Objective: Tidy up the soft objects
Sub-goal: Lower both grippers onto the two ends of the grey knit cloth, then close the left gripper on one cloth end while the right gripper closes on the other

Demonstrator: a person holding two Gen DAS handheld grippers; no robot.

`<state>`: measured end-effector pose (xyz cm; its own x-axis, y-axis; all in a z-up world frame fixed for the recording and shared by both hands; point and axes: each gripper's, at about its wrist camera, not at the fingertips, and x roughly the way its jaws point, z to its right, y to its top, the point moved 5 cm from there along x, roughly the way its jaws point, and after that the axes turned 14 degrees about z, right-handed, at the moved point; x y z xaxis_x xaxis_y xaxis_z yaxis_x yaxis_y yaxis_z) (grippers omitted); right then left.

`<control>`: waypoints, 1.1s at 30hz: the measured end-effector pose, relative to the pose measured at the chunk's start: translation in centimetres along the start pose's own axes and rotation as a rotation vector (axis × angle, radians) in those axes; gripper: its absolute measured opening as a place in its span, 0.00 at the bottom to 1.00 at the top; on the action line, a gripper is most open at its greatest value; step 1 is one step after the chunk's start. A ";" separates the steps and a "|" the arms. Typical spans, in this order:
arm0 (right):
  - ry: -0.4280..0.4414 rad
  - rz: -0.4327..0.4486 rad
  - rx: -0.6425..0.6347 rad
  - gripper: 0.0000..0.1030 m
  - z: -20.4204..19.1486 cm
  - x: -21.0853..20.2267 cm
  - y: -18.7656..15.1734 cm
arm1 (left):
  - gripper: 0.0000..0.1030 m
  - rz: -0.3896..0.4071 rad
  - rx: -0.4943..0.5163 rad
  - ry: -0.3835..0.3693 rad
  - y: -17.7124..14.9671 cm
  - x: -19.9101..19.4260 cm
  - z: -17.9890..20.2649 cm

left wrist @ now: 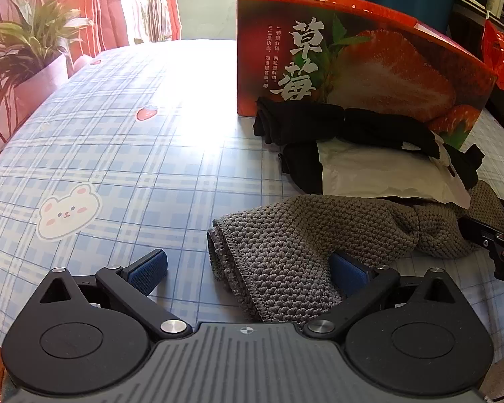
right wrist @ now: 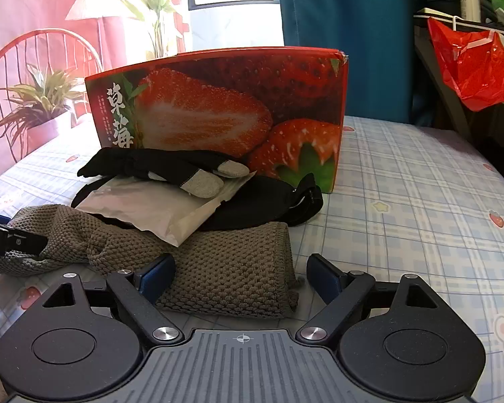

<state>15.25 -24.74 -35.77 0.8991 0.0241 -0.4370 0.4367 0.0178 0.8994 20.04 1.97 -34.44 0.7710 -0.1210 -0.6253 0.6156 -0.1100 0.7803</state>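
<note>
A grey knitted cloth (left wrist: 285, 245) lies folded and bunched on the checked tablecloth (left wrist: 117, 154). My left gripper (left wrist: 248, 272) is open, with the cloth's left end between its blue pads. My right gripper (right wrist: 240, 278) is open around the cloth's right end (right wrist: 232, 268), and a gap shows at its right pad. Behind the cloth lie a white packet (right wrist: 144, 208), a black eye mask (right wrist: 258, 208) and black gloves (right wrist: 158, 168) with grey fingertips. An open-topped red strawberry box (right wrist: 218, 107) stands behind the pile.
A potted plant (left wrist: 33, 43) stands off the table's far left edge by red curtains. A red plastic bag (right wrist: 473, 67) hangs at the right. The checked tablecloth (right wrist: 420, 201) stretches bare to the right of the box and on the left side.
</note>
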 end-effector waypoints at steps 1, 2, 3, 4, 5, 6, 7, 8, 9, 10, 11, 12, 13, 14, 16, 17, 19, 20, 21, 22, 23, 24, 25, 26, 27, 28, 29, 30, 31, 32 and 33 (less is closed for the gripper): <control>0.001 0.000 0.001 0.82 0.0 0.0 0.0 | 0.99 -0.005 -0.003 -0.003 0.1 0.0 -0.1; 0.002 0.001 0.002 0.82 0.0 0.0 0.0 | 0.94 -0.002 -0.013 -0.010 0.3 0.0 -0.2; 0.003 0.002 0.003 0.82 0.1 0.0 0.0 | 0.88 0.010 -0.023 -0.021 0.5 -0.2 -0.3; 0.004 0.002 0.004 0.82 0.1 0.0 0.0 | 0.73 0.022 -0.029 -0.038 0.8 -0.4 -0.3; 0.004 0.003 0.006 0.82 0.1 -0.1 0.0 | 0.58 0.023 -0.028 -0.061 1.0 -0.5 -0.2; 0.004 0.002 0.007 0.82 0.1 -0.1 0.0 | 0.52 0.017 -0.018 -0.082 1.2 -0.5 0.1; 0.004 0.003 0.008 0.82 0.0 -0.1 0.0 | 0.42 0.014 -0.002 -0.099 1.2 -0.5 0.5; 0.004 0.003 0.009 0.82 0.1 -0.1 0.0 | 0.35 0.019 0.022 -0.108 1.3 -0.5 0.9; 0.005 0.004 0.010 0.82 0.1 -0.1 0.0 | 0.33 0.027 0.051 -0.112 1.3 -0.5 1.4; 0.005 0.004 0.011 0.81 0.1 -0.1 0.0 | 0.29 0.034 0.076 -0.113 1.2 -0.5 1.8; 0.005 0.005 0.013 0.81 0.2 -0.1 0.0 | 0.28 0.039 0.089 -0.112 1.2 -0.5 2.0; 0.005 0.006 0.014 0.81 0.2 -0.1 0.0 | 0.28 0.042 0.091 -0.109 1.2 -0.4 2.1; 0.005 0.006 0.015 0.81 0.2 -0.2 0.0 | 0.29 0.043 0.079 -0.110 1.2 -0.3 2.1; 0.004 0.007 0.014 0.81 0.1 -0.2 0.0 | 0.31 0.043 0.061 -0.110 1.1 -0.2 1.9; 0.002 0.007 0.012 0.81 0.1 -0.2 0.0 | 0.35 0.048 0.030 -0.112 1.0 0.0 1.6; 0.001 0.006 0.011 0.81 0.1 -0.2 0.0 | 0.35 0.052 0.022 -0.117 0.8 -0.1 1.4; 0.000 0.006 0.010 0.81 0.0 -0.2 0.0 | 0.35 0.059 0.030 -0.118 0.7 -0.4 1.5; -0.001 0.006 0.009 0.81 0.0 -0.2 0.0 | 0.35 0.060 0.028 -0.118 0.7 -0.4 1.6; 0.000 0.006 0.008 0.81 0.1 -0.1 0.0 | 0.35 0.060 0.023 -0.119 0.7 -0.4 1.6; -0.001 0.005 0.007 0.81 0.0 -0.1 0.0 | 0.35 0.061 0.022 -0.120 0.7 -0.4 1.6; 0.000 0.005 0.007 0.81 0.0 -0.1 0.0 | 0.35 0.061 0.022 -0.123 0.7 -0.4 1.6; 0.000 0.004 0.007 0.81 0.1 -0.1 0.0 | 0.35 0.059 0.019 -0.125 0.7 -0.3 1.6; 0.000 0.004 0.007 0.81 0.1 -0.1 0.0 | 0.35 0.058 0.015 -0.128 0.8 -0.3 1.6; -0.001 0.003 0.006 0.81 0.0 -0.1 0.0 | 0.35 0.057 0.014 -0.130 0.8 -0.3 1.5; -0.002 0.000 0.005 0.81 0.0 -0.1 0.0 | 0.35 0.058 0.015 -0.131 0.8 -0.4 1.5; -0.003 -0.003 0.003 0.81 0.0 -0.1 0.0 | 0.35 0.059 0.014 -0.132 0.8 -0.4 1.5; -0.007 -0.008 -0.001 0.81 -0.1 0.0 0.1 | 0.35 0.059 0.014 -0.134 0.8 -0.4 1.4; -0.009 -0.019 -0.002 0.79 -0.1 0.1 0.2 | 0.35 0.060 0.013 -0.135 0.8 -0.4 1.4; -0.013 -0.033 -0.001 0.74 -0.3 0.1 0.4 | 0.35 0.060 0.013 -0.138 0.8 -0.4 1.4; -0.011 -0.046 0.000 0.69 -0.4 0.1 0.5 | 0.35 0.060 0.011 -0.140 0.8 -0.5 1.4; 0.000 -0.057 0.001 0.57 -0.6 0.1 0.7 | 0.35 0.061 0.008 -0.142 0.8 -0.5 1.3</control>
<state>15.60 -24.09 -35.19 0.8728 0.0231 -0.4875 0.4871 0.0182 0.8731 19.95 0.61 -33.55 0.7754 -0.2662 -0.5727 0.5670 -0.1058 0.8169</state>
